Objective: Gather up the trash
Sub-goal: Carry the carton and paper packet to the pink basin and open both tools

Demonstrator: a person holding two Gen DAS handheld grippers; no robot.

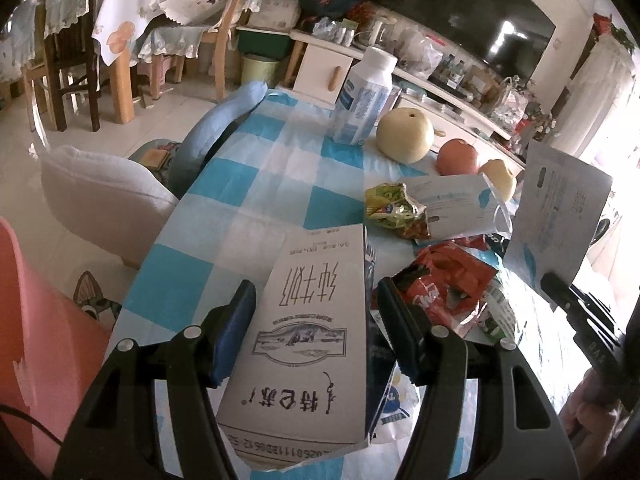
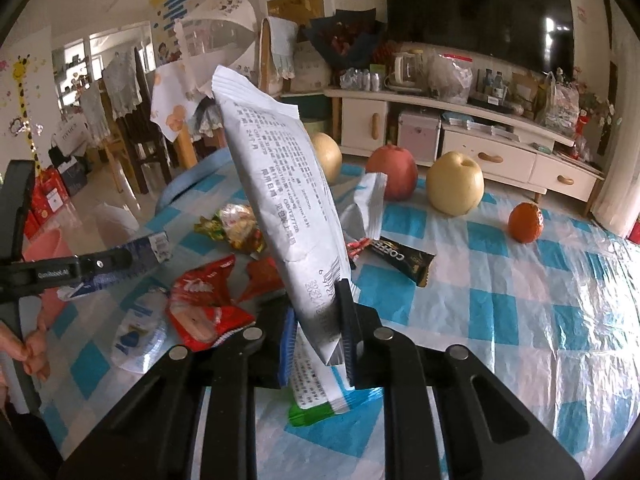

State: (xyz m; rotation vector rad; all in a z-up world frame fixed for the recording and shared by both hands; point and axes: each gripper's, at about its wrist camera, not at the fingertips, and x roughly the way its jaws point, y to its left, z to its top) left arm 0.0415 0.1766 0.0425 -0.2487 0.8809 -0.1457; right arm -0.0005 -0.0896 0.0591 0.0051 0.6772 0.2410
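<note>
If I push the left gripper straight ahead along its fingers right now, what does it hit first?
Beyond the milk carton the left gripper already holds, probably the checked tablecloth just past the carton's end. The green-yellow snack wrapper lies off to the right, likely outside that line. Depth is hard to judge.

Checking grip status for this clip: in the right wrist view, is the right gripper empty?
No. The right gripper is shut on a white printed wrapper, which stands up above the checked tablecloth.
</note>
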